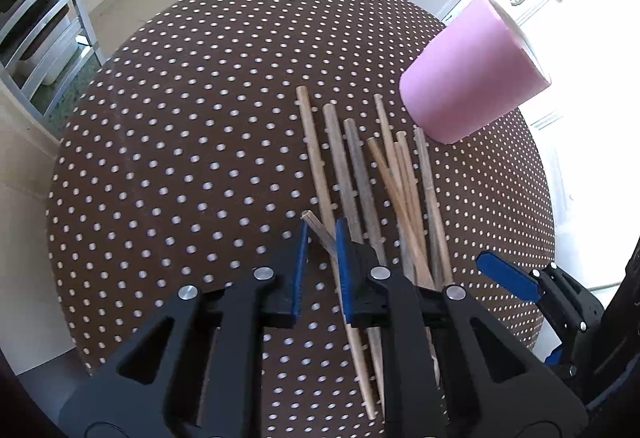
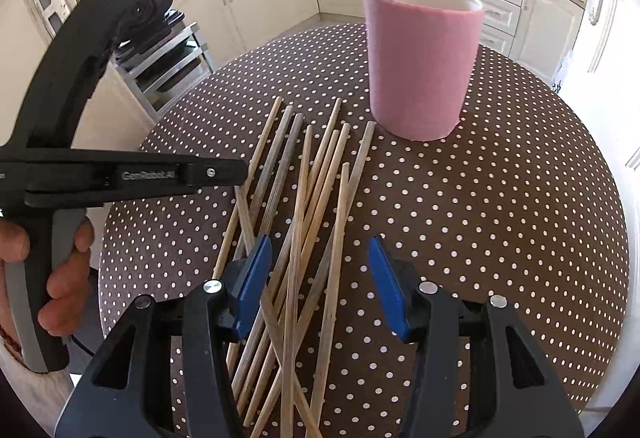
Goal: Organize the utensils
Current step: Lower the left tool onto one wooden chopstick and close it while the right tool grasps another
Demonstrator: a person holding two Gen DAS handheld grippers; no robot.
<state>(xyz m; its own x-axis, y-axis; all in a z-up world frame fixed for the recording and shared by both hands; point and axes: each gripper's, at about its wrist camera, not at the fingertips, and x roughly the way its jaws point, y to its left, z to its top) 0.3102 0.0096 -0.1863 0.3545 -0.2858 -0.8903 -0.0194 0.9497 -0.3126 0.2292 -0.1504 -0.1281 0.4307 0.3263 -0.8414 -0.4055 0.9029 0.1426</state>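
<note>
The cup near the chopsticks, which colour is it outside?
Pink outside, white inside; the cup shows best in the right wrist view.

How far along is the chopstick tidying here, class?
Done: nothing visibly; no stick pokes above the pink cup, which stands upright. In hand: the left gripper is nearly closed around one chopstick end, grip uncertain. The right gripper hovers open over the pile. Left: the chopsticks lie scattered on the dotted table and need moving into the cup.

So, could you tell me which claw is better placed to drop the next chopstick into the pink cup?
Left, probably: the left claw already pinches one chopstick, while the right claw hangs open above the pile.
</note>
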